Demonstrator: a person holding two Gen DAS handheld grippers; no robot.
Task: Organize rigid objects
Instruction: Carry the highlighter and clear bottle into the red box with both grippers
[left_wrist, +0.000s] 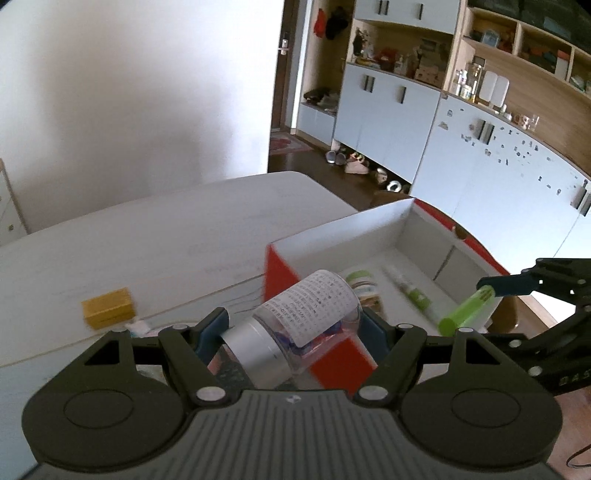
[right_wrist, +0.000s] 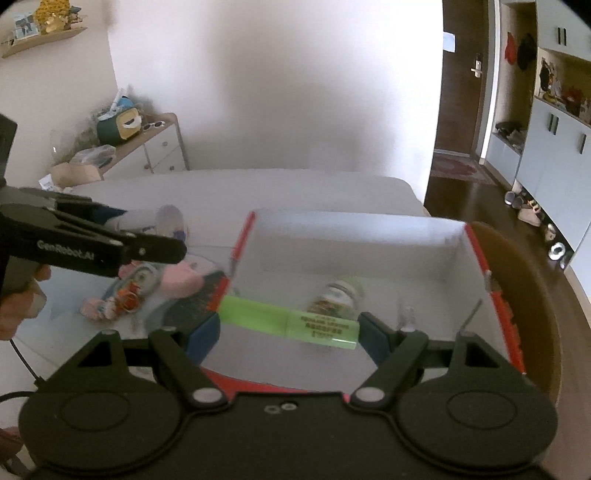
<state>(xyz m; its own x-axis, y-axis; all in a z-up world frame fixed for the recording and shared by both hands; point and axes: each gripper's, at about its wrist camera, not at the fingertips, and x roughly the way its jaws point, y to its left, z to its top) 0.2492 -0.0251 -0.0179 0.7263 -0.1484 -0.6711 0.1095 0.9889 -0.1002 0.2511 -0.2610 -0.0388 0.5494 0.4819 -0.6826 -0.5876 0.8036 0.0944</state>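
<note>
Left wrist view: the left tongs (left_wrist: 293, 326) clamp a clear bottle (left_wrist: 295, 328) sideways over the red box (left_wrist: 284, 273) corner at lower centre; a slanted grip could let it roll out onto the bench (left_wrist: 147, 236). The right tongs (right_wrist: 290, 330) pinch a green tube (right_wrist: 291, 323) endwise above the box; dropped, it may strike the jar (right_wrist: 338, 299) inside.

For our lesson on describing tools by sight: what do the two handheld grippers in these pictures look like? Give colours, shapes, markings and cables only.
Both are matte black. The left gripper has a ribbed grey-black body, two round discs, silver rivets on angular linkage arms and dark blue finger pads. The right gripper is built the same way. The right view shows white "GenRobot.AI" lettering on the left one's side and a thin black cable below the hand.
</note>
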